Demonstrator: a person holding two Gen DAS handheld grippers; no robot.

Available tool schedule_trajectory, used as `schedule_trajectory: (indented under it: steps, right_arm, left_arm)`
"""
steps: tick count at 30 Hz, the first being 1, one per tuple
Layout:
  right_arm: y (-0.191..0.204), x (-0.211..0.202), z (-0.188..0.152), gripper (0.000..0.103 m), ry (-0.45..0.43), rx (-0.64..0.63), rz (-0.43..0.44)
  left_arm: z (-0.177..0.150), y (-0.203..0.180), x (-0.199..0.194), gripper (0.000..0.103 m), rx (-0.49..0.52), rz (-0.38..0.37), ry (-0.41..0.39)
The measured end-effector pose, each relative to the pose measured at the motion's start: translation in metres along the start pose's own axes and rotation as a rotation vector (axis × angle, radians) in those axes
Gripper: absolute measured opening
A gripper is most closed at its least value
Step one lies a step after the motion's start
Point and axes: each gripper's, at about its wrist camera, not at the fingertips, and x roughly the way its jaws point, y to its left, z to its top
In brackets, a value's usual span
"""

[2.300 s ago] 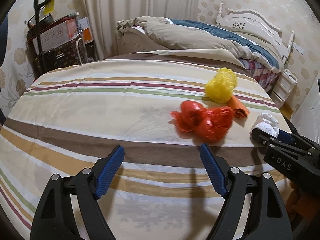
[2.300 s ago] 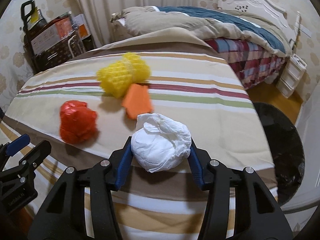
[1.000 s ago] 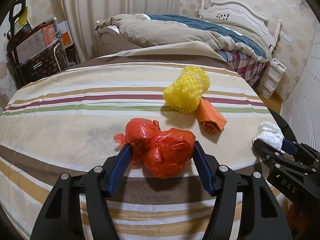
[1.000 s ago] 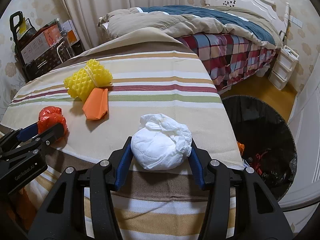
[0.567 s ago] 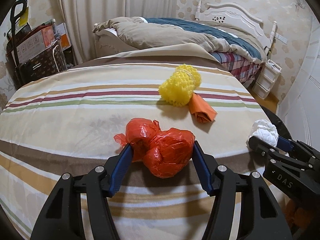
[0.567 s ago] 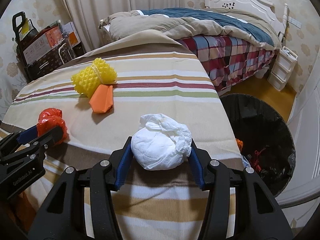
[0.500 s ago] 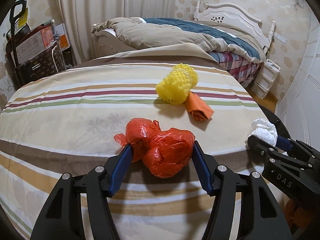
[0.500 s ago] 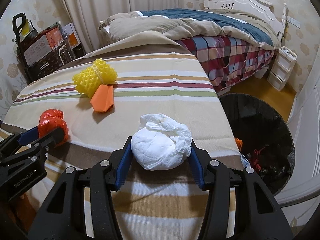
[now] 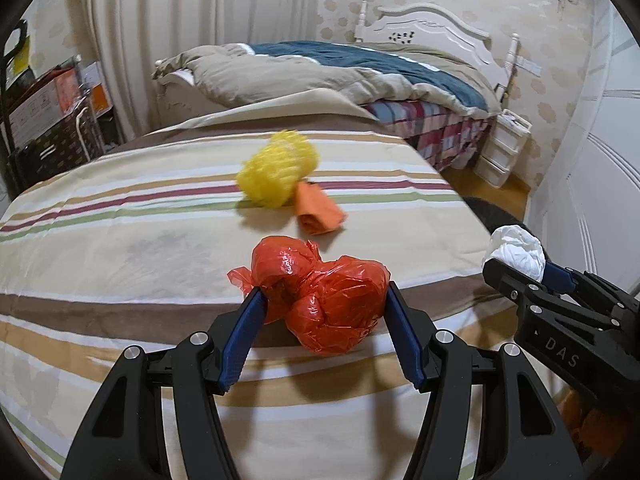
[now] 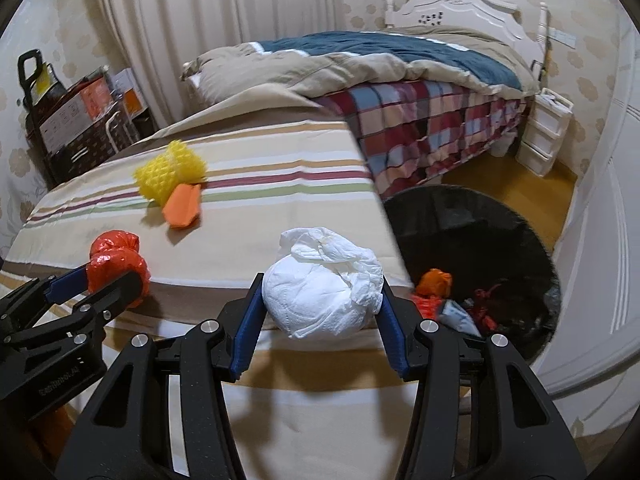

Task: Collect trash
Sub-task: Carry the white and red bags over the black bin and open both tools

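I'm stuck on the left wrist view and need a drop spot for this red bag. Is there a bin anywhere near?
Observer: Yes, a black bin stands on the floor just past the table's right edge.
Operator: Empty?
Observer: No, orange and red scraps lie inside.
Operator: What's the right gripper carrying?
Observer: A white crumpled wad, pinched between the right gripper fingers, beside the bin's rim.

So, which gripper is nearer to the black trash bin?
Right. The right gripper, holding the white wad, is beside the black trash bin; the left gripper is farther left.
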Motion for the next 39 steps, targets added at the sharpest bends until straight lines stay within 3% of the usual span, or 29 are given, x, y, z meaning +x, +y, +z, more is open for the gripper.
schedule_trajectory:
  steps: [19, 39]
  right_arm:
    - [-0.106, -0.006, 0.018, 0.050, -0.054, 0.127, -0.168]
    - [-0.160, 0.025, 0.027, 0.051, -0.030, 0.207, -0.210]
  left_arm:
    - [0.038, -0.110, 0.027, 0.060, 0.172, -0.093, -0.063]
    - [0.059, -0.165, 0.080, 0.061, 0.256, -0.066, -0.029]
